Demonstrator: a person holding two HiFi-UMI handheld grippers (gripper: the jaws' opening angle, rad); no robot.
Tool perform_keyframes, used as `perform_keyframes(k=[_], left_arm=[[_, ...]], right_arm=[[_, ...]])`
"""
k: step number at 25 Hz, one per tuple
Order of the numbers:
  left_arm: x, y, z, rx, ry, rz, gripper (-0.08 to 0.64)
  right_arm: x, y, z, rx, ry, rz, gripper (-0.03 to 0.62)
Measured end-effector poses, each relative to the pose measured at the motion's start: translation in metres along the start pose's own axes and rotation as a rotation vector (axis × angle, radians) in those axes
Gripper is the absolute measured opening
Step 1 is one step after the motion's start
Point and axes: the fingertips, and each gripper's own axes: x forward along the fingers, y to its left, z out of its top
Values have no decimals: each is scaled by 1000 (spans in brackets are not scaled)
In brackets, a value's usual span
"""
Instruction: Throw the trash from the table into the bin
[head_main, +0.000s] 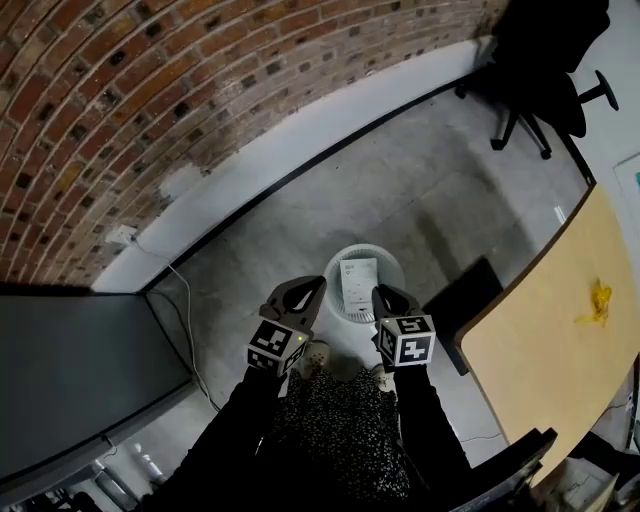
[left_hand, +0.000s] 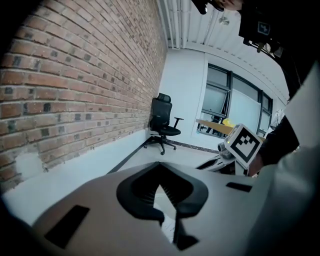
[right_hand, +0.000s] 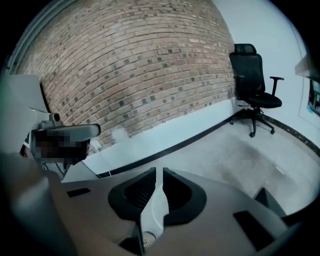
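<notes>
Hovering above the white bin (head_main: 340, 258), both grippers are empty: the left gripper (head_main: 318, 287) has its jaw tips together, and the right gripper (head_main: 379, 294) is closing, down to a thin slit. They hide the bin's near rim. A paper slip (head_main: 358, 282) lies inside. Yellow trash (head_main: 597, 300) sits on the table (head_main: 540, 360), which the frame cuts off.

I see a rough, matt brick wall (head_main: 150, 100), a smooth, dull concrete floor (head_main: 420, 190), a matt wood-look table (head_main: 560, 330), a white plastic-looking bin (head_main: 331, 273) and flat paper (head_main: 358, 282).
</notes>
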Motion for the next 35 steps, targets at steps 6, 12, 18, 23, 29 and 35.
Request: perform_keyframes(k=[6,12,18,23,29,35], left_arm=[[-28,-12,52,29,-30,2,-3],[-39,-38,95,49,-54,-33,-3],[-48,-66,128,70,-67,-69,-3],[-49,-86,156,133,-77,-93,-3],[-42,-119,188,138,-132,-141,-3],[-32,-143,217,203,-176,-225,-3]], right_arm=[[-48,23,43,-22,-53,14,19],[-90,42,78,-16,-102,22,12],[-142,32,106,-16,-176,-43,11],[-185,16,129,14,-256,-110,11],[-242,-5,155,-10,-331,-178,11],[-306,-34,174,4,-434,-308,11]])
